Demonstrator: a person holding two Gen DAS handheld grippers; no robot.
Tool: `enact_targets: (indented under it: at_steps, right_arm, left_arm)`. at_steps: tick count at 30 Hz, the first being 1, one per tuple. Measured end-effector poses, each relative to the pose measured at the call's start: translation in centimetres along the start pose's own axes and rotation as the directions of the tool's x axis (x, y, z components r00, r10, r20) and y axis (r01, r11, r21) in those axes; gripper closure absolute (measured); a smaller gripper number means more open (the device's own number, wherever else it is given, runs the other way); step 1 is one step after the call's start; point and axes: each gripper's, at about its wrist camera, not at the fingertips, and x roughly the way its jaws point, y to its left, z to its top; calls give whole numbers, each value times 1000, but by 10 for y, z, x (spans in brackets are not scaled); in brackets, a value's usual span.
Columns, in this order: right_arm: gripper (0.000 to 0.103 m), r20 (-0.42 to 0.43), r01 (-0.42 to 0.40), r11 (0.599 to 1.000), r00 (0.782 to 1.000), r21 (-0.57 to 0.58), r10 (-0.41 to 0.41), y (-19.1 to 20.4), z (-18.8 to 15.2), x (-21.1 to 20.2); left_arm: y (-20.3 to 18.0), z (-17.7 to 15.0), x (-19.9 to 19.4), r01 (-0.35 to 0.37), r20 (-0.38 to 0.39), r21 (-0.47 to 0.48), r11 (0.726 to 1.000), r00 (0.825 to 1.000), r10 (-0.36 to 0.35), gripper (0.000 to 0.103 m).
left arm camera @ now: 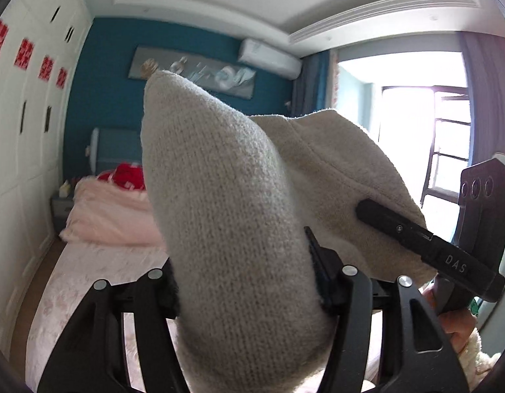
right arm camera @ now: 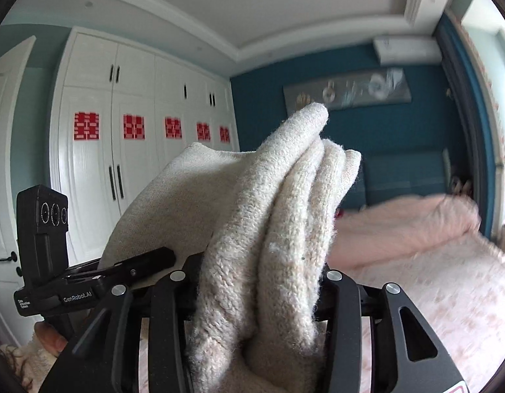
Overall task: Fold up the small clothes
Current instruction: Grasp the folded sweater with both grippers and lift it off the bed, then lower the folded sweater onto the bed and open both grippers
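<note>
Both grippers, left and right, hold jaws clamped on cream knit garment, its corners rising toward 12 o'clock, bed below.

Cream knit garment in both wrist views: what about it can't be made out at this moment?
- Left wrist view: the cream knit garment fills the left gripper; the pads are hidden by cloth, and its lower end is cut off by the frame's bottom edge.
- Right wrist view: bunched folds bury the right gripper, so garment type is unclear.
- The bed is motion-blurred.
</note>
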Motion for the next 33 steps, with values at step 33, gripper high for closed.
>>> enact_targets:
  at_steps: [33]
  right_arm:
    - [23, -690, 296, 923, 723, 246, -48, -95, -356, 178]
  left_arm:
    - [245, -340, 94, -381, -574, -414, 827, 814, 88, 12]
